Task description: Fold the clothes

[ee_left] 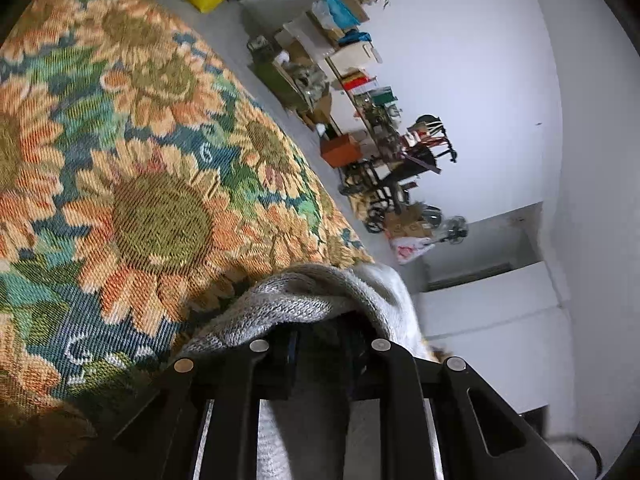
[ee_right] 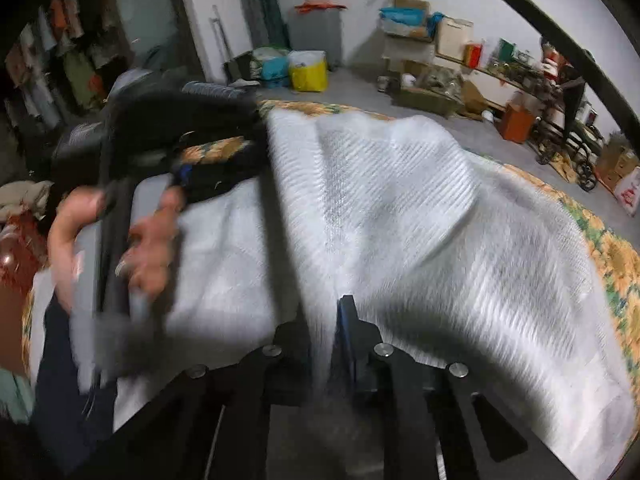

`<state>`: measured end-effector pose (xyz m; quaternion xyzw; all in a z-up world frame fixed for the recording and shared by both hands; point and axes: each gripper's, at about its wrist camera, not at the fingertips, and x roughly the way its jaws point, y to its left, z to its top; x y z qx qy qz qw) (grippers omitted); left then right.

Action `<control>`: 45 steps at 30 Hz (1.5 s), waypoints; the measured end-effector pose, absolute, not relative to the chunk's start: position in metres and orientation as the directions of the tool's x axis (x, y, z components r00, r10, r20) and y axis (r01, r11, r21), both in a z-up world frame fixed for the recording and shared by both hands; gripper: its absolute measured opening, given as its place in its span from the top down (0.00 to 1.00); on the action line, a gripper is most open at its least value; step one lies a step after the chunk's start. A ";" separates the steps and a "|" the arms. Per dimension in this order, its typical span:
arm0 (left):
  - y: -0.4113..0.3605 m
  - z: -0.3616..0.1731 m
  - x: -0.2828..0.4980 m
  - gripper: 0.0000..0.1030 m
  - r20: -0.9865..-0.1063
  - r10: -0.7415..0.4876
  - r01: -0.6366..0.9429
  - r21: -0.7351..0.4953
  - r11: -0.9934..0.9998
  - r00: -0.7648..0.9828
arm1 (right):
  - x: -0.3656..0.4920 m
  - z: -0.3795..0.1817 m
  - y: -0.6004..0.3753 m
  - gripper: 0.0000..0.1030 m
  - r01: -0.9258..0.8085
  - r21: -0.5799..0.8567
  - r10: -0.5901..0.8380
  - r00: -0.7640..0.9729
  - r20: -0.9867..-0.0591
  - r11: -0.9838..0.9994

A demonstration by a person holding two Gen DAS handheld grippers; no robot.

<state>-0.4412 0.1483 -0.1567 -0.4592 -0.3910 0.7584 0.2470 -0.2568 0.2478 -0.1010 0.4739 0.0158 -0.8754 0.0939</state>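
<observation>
Gripping grey knit (ee_left: 304,300), both grippers, prob.

Dim indoor light, fisheye-warped edges, heavy motion blur in right view

A cluttered home storeroom: laden shelves (ee_right: 500,68), hanging clothes (ee_right: 60,52), and a sunflower-patterned cover (ee_left: 152,160).
</observation>
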 end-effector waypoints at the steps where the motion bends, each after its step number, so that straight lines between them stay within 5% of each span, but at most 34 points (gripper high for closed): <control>1: 0.150 -0.156 -0.442 0.83 -0.509 0.722 -0.019 -0.811 -0.584 -0.469 | -0.249 -0.097 0.246 0.69 0.193 0.065 -0.161 -0.539 -0.827 -0.979; 2: 0.148 -0.157 -0.441 0.83 -0.512 0.712 -0.020 -0.806 -0.592 -0.480 | -0.242 -0.090 0.248 0.54 0.196 0.087 -0.183 -0.548 -0.816 -0.977; 3: 0.146 -0.158 -0.440 0.83 -0.514 0.703 -0.020 -0.800 -0.599 -0.491 | -0.235 -0.084 0.249 0.51 0.200 0.110 -0.205 -0.557 -0.804 -0.974; 9: 0.122 -0.172 -0.450 0.88 -0.499 0.674 0.068 -0.828 -0.557 -0.545 | -0.216 -0.047 0.279 0.48 0.093 0.099 -0.135 -0.630 -0.765 -0.991; 13: 0.115 -0.175 -0.446 0.88 -0.479 0.690 0.086 -0.849 -0.522 -0.543 | -0.216 -0.062 0.302 0.49 -0.053 0.082 -0.039 -0.559 -0.828 -0.995; 20: 0.115 -0.172 -0.444 0.89 -0.477 0.702 0.095 -0.855 -0.509 -0.529 | -0.171 -0.084 0.257 0.38 0.062 0.057 -0.081 -0.516 -0.853 -0.996; 24: 0.114 -0.170 -0.443 0.89 -0.476 0.709 0.101 -0.859 -0.503 -0.520 | -0.167 -0.107 0.240 0.34 0.063 -0.090 0.052 -0.455 -0.889 -0.994; 25: 0.116 -0.170 -0.445 0.89 -0.473 0.714 0.101 -0.861 -0.498 -0.516 | -0.165 -0.106 0.242 0.35 0.062 -0.080 0.042 -0.468 -0.883 -0.995; 28: 0.120 -0.168 -0.447 0.89 -0.471 0.722 0.106 -0.865 -0.490 -0.508 | -0.159 -0.099 0.256 0.83 0.032 -0.062 0.042 -0.436 -0.899 -0.998; 29: 0.120 -0.168 -0.446 0.89 -0.472 0.722 0.109 -0.866 -0.489 -0.506 | -0.156 -0.097 0.260 0.92 0.022 -0.059 0.044 -0.421 -0.906 -0.998; 36: 0.124 -0.164 -0.441 0.89 -0.507 0.696 0.138 -0.846 -0.515 -0.509 | -0.096 -0.094 0.267 0.99 -0.007 0.132 -0.124 -0.301 -0.945 -0.991; 39: 0.131 -0.157 -0.436 0.89 -0.540 0.671 0.124 -0.817 -0.563 -0.508 | -0.078 -0.096 0.270 0.91 -0.048 0.163 -0.141 -0.306 -0.942 -0.985; 41: 0.138 -0.151 -0.436 0.87 -0.548 0.673 0.078 -0.800 -0.594 -0.496 | -0.070 -0.088 0.281 0.59 -0.104 0.173 -0.125 -0.361 -0.924 -0.979; 43: 0.145 -0.143 -0.434 0.87 -0.543 0.688 0.014 -0.790 -0.613 -0.482 | -0.064 -0.069 0.300 0.53 -0.188 0.160 -0.052 -0.478 -0.877 -0.969; 45: 0.152 -0.133 -0.432 0.87 -0.522 0.717 -0.069 -0.785 -0.616 -0.462 | -0.060 -0.058 0.319 0.36 -0.285 0.104 0.067 -0.532 -0.844 -0.953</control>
